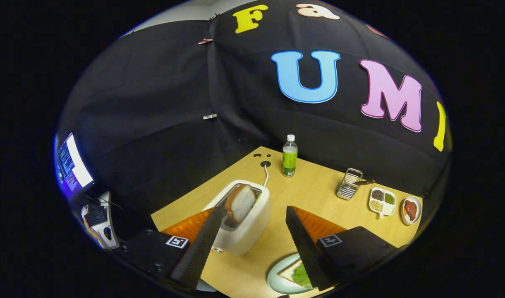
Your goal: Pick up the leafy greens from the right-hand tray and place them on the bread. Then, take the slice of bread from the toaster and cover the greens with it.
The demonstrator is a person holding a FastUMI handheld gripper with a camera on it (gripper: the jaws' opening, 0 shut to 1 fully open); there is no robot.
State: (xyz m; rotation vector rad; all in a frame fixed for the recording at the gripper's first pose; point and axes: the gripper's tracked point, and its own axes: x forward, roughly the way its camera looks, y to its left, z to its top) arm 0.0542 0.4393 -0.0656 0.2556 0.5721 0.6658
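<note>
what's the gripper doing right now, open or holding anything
gripper: open, holding nothing, fingers spread beside the toaster with its bread slice.

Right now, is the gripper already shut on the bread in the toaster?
No. The gripper is open, and the bread slice sits untouched in the toaster.

The toaster stood at centre frame on the table, a bread slice upright in its slot. Behind it stood a bottle. To the right lay a rack, a divided tray and a small dish. At the bottom, a plate held bread with greens. The gripper stood open around the toaster.
</note>
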